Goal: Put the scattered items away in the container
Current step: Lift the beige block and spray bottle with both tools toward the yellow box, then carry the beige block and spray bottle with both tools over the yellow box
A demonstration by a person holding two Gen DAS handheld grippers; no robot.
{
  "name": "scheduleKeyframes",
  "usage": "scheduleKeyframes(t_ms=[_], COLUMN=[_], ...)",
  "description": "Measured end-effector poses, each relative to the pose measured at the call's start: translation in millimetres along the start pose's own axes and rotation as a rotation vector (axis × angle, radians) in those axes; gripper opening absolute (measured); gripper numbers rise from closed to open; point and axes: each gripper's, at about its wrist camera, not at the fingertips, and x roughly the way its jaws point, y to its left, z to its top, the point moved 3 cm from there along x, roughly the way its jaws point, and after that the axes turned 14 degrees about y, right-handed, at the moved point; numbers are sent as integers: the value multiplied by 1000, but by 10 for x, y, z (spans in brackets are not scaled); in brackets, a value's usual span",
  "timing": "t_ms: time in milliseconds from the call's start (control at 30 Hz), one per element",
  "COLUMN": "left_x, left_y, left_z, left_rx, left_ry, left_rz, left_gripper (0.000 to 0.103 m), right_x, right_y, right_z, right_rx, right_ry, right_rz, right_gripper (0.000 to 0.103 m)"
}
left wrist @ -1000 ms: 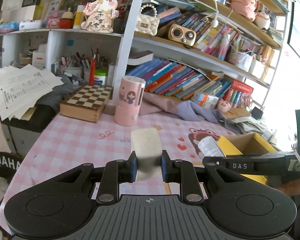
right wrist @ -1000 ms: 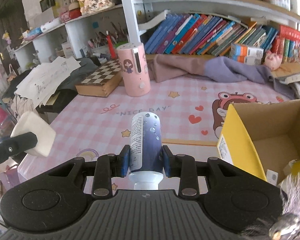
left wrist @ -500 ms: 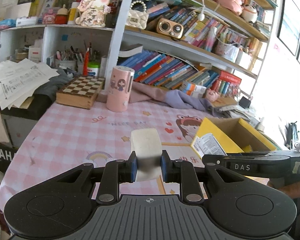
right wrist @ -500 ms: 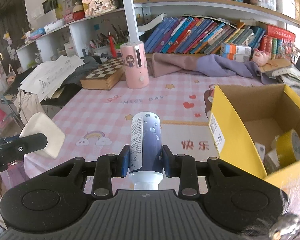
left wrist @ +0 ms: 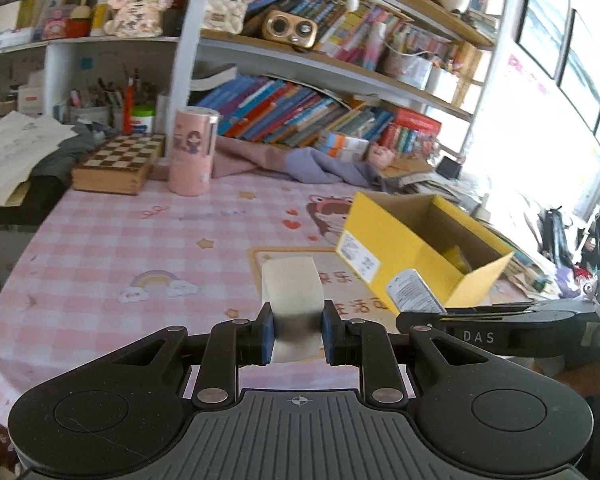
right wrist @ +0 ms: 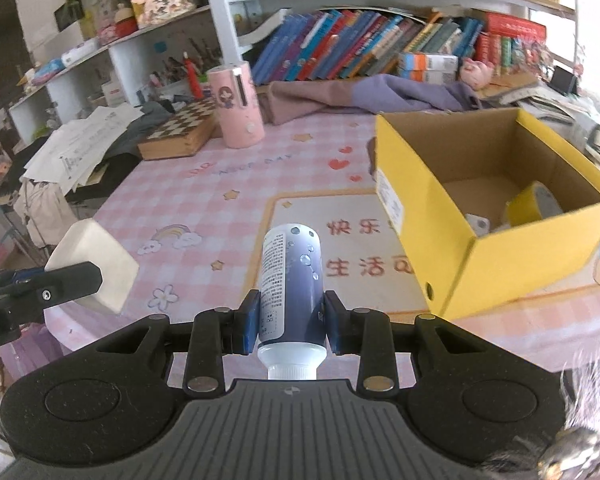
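I hold two things, one in each gripper. My left gripper (left wrist: 296,336) has its fingers pinching one white block (left wrist: 292,300), long axis running forward past the fingertips. My right gripper (right wrist: 291,322) has its fingers clamped on one dark blue bottle (right wrist: 290,284), white cap toward me, base pointing forward. One yellow box (right wrist: 496,216) sits on the worktop (right wrist: 204,200) ahead and right of my right fingers, with one yellow tape roll (right wrist: 534,204) inside.

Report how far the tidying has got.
Done: a yellow tape roll already lies in the yellow box. In hand: the left gripper clamps a white block; the right gripper clamps a blue bottle. Left: dropping both into the box.
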Motion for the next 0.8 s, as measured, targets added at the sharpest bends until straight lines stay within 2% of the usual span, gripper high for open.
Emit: scheduleKeyframes(t_ms=[267, 800], left_x=[146, 394], left_y=[-306, -908], left_z=[-8, -15], left_rx=[67, 224], left_ry=[30, 95], left_rz=[-80, -220], left_gripper=[22, 22], right_x=[-174, -519], right_y=[-240, -809], right_z=[-231, -622], right_rx=[49, 242], right_ry=[2, -24], right_rz=[-58, -174], right_gripper=[30, 30])
